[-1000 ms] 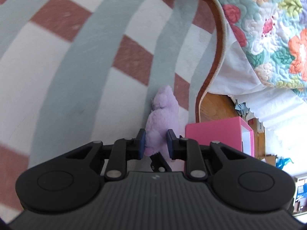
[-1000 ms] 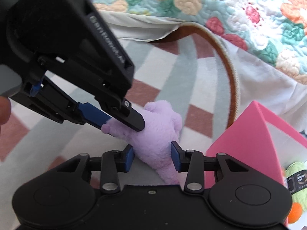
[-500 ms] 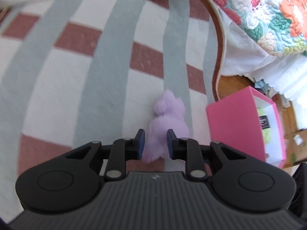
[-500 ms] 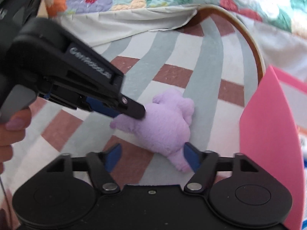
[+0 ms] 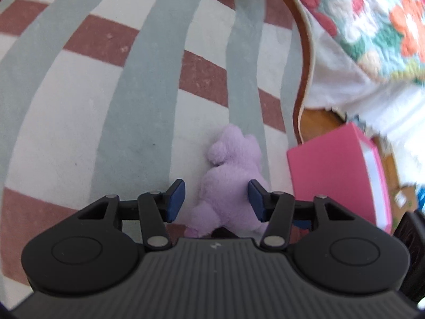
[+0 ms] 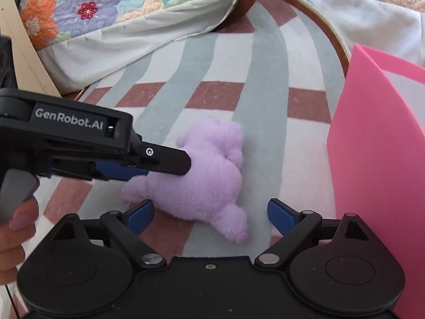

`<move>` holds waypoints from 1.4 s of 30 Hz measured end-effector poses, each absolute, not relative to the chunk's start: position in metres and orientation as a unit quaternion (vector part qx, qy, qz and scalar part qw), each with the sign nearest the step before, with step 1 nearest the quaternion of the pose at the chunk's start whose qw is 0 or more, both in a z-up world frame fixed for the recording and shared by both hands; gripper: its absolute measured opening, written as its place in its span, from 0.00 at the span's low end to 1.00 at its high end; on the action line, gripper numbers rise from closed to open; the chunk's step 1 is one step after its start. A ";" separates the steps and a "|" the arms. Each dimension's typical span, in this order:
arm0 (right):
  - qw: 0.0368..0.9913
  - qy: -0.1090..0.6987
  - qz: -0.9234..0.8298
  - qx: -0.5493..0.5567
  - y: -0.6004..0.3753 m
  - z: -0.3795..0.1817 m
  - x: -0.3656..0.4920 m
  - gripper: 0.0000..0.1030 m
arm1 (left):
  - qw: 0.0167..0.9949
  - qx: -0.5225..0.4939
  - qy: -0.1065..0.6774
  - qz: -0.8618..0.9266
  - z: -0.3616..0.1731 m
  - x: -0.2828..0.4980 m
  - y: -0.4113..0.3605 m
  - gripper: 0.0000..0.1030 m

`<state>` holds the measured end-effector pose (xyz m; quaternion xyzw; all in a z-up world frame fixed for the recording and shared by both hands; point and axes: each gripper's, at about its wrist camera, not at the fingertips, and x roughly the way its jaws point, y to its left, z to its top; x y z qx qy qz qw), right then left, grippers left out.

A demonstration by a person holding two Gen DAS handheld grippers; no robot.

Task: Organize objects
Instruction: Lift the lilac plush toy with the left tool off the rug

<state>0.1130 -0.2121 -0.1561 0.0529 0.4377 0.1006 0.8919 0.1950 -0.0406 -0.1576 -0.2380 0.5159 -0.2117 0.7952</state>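
A purple plush toy [image 5: 233,178] lies on the striped rug; it also shows in the right wrist view [image 6: 204,178]. My left gripper [image 5: 216,199] is open, its blue pads on either side of the toy's body without squeezing it. It also shows from the side in the right wrist view [image 6: 162,163], reaching in from the left. My right gripper [image 6: 209,214] is open wide and just short of the toy. A pink box [image 5: 337,180] stands to the right of the toy; its pink wall fills the right edge of the right wrist view [image 6: 379,146].
The rug [image 5: 132,79] has grey, white and brown stripes. A floral quilt [image 6: 106,2] and white sheet [image 6: 138,42] hang down at the back. Wood floor [image 5: 316,125] shows past the rug's edge by the box.
My left gripper was shut on the toy and has opened. My right gripper has opened wider and backed off. The toy now lies on the rug.
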 end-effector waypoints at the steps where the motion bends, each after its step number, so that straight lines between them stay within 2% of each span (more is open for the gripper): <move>1: 0.892 0.437 0.102 0.058 -0.214 -0.156 0.114 0.92 | 0.794 -0.245 0.516 -0.208 -0.158 0.196 -0.040 0.49; 3: 0.893 0.432 0.109 0.069 -0.217 -0.157 0.115 0.89 | 0.794 -0.255 0.513 -0.202 -0.160 0.195 -0.039 0.43; 5: 0.893 0.427 0.121 0.068 -0.217 -0.157 0.114 0.81 | 0.779 -0.281 0.521 -0.208 -0.164 0.194 -0.039 0.35; 7: 0.891 0.429 0.133 0.060 -0.214 -0.155 0.112 0.63 | 0.776 -0.279 0.530 -0.201 -0.162 0.194 -0.042 0.34; 10: 0.887 0.439 0.125 0.069 -0.212 -0.151 0.110 0.60 | 0.784 -0.244 0.536 -0.199 -0.151 0.191 -0.051 0.33; 25: 0.866 0.472 0.154 0.052 -0.221 -0.121 0.086 0.59 | 0.777 -0.200 0.570 -0.179 -0.108 0.160 -0.076 0.33; 42: 0.856 0.481 0.182 0.048 -0.224 -0.053 0.019 0.59 | 0.790 -0.163 0.559 -0.191 -0.034 0.085 -0.081 0.32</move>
